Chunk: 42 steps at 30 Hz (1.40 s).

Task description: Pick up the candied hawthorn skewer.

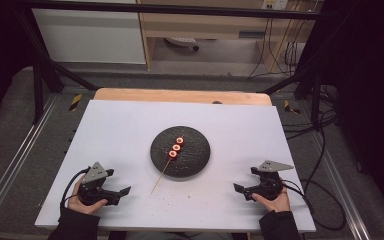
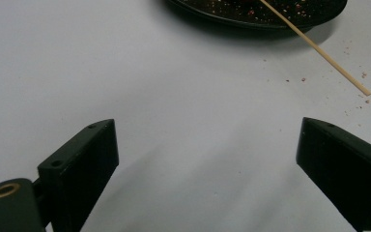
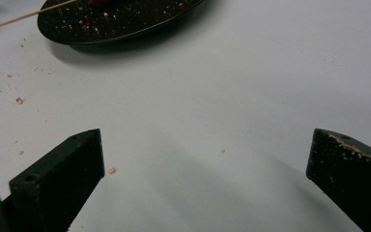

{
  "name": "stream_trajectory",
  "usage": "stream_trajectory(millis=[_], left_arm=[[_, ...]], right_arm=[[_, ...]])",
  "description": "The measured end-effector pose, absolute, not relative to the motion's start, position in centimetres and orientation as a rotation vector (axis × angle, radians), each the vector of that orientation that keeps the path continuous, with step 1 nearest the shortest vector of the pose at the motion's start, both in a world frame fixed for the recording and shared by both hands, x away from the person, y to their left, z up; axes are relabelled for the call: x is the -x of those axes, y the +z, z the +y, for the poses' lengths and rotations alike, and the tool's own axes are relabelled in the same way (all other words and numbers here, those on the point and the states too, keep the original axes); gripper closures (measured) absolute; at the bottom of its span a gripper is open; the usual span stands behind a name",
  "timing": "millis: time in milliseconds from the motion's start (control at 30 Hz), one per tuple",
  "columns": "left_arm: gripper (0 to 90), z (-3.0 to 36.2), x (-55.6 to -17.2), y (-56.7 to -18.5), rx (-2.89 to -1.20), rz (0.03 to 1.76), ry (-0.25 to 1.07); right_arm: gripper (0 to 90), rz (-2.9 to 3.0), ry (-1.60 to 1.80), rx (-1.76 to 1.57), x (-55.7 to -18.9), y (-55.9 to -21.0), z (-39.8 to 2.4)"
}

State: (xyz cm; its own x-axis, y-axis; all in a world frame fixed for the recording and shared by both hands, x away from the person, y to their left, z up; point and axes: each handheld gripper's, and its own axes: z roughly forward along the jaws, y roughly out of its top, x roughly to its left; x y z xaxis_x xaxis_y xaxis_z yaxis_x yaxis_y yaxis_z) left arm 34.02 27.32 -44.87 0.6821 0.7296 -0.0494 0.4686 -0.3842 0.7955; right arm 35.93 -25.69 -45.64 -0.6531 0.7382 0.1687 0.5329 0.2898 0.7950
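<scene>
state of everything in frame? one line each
left gripper: open, nothing between the jaws, resting on the table.
right gripper: open, empty, resting on the table.
skewer: lying flat, loaded end on the plate, bare end out over the table.
three red slices: threaded on the skewer, in a row on the plate.
plate: flat on the table, flecked with crumbs.
table: white, crumbs scattered near the plate.
</scene>
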Motion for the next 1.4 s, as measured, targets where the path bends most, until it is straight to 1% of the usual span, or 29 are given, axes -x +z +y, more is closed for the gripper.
stream_trajectory(millis=[533, 1133, 1300, 1400], left_arm=[[7.2, 26.4, -34.1, -44.2, -2.052, 0.926, 0.394], [8.5, 23.9, -34.5, -42.8, -2.062, 0.932, 0.399], [10.4, 22.5, -34.8, -42.3, -2.080, 0.925, 0.393], [13.7, 21.5, -34.9, -42.0, -2.099, 0.924, 0.395]], right_arm=[[0.7, 2.309, 1.301, -1.172, -35.9, -45.2, -25.7], [0.7, 2.306, 1.290, -1.163, -36.0, -45.2, -25.6], [0.8, 2.306, 1.279, -1.168, -36.0, -45.2, -25.6], [1.0, 2.311, 1.277, -1.171, -36.0, -45.2, -25.6]])
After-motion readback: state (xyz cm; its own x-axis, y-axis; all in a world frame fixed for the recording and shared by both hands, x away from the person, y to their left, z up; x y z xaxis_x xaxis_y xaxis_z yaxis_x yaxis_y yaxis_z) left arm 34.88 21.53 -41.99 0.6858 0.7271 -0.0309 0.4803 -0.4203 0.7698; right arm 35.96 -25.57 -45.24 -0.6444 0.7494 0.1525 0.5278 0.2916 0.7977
